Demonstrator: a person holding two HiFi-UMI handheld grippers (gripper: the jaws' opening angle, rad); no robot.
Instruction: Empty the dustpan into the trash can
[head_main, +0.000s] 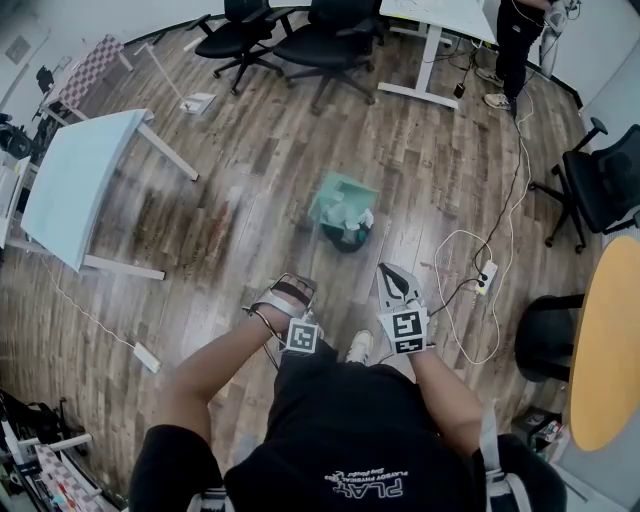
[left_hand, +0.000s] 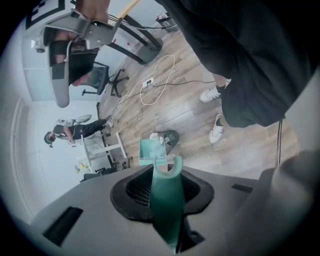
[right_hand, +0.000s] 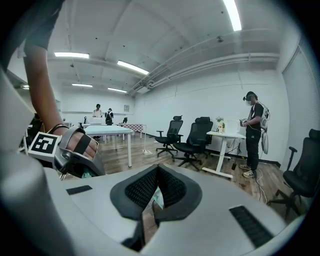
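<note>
Dustpan hangs tipped over the trash can mid-floor; we clamp its handle in our left gripper, and our right gripper is closed and empty.

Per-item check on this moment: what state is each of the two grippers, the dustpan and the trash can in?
trash can: upright on the floor, mouth open.
dustpan: held over the trash can's mouth by its long handle, white scraps at its edge.
left gripper: jaws shut on the dustpan's handle.
right gripper: jaws together, holding nothing.
</note>
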